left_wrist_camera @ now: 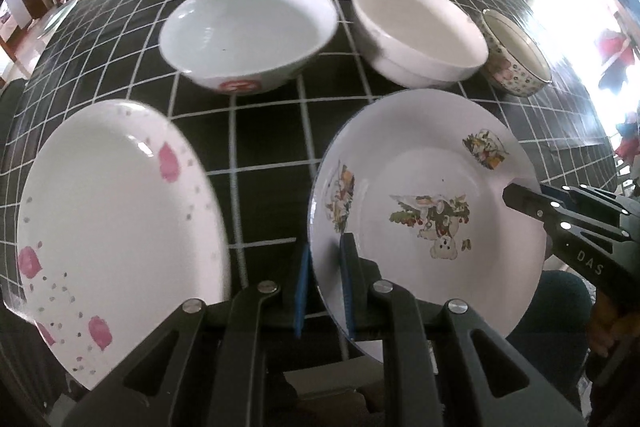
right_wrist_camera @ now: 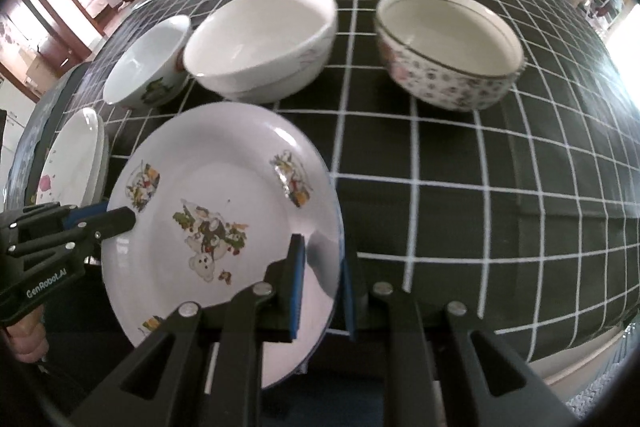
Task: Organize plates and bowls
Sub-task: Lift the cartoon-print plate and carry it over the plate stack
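Note:
A white plate with a cartoon bear print [left_wrist_camera: 428,187] [right_wrist_camera: 212,211] is held off the table between both grippers. My left gripper [left_wrist_camera: 326,255] is shut on its left rim; it shows from the right wrist view [right_wrist_camera: 120,219]. My right gripper [right_wrist_camera: 322,251] is shut on its right rim; it shows from the left wrist view [left_wrist_camera: 516,195]. A white plate with pink flowers [left_wrist_camera: 116,219] [right_wrist_camera: 72,163] lies at the left. Behind stand a white bowl with a red mark [left_wrist_camera: 248,31] [right_wrist_camera: 148,63], a plain white bowl [left_wrist_camera: 420,31] [right_wrist_camera: 260,43] and a floral bowl [left_wrist_camera: 516,55] [right_wrist_camera: 448,51].
The table wears a black cloth with a white grid [left_wrist_camera: 260,147] [right_wrist_camera: 480,187]. Its front edge falls away at the lower right of the right wrist view. Shelves, cabinets and clutter stand beyond the far edge.

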